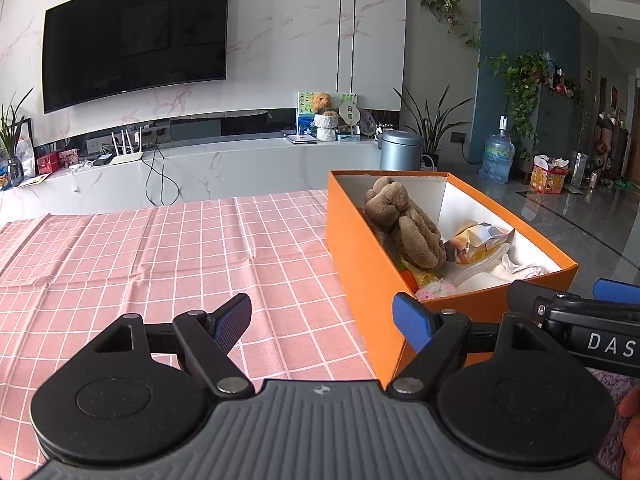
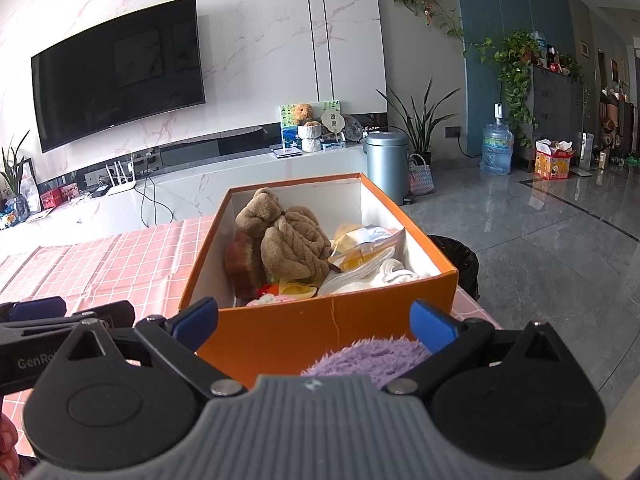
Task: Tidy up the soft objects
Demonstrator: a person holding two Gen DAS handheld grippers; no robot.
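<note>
An orange box (image 1: 360, 264) stands on the pink checked tablecloth (image 1: 160, 248). It holds a brown plush toy (image 1: 404, 224), a foil snack bag (image 1: 480, 240), white cloth (image 1: 516, 270) and small colourful soft items. My left gripper (image 1: 326, 318) is open and empty, just left of the box's near corner. My right gripper (image 2: 316, 320) is open in front of the box's (image 2: 320, 328) near wall. A fluffy purple soft object (image 2: 372, 356) lies between the right jaws, close to the right finger. The brown plush (image 2: 288, 240) also shows in the right wrist view.
The right gripper's body (image 1: 592, 320) sits just right of my left gripper. A black waste bin (image 2: 460, 260) stands on the floor beyond the table's right edge. A TV wall and white console (image 1: 240, 160) lie behind the table.
</note>
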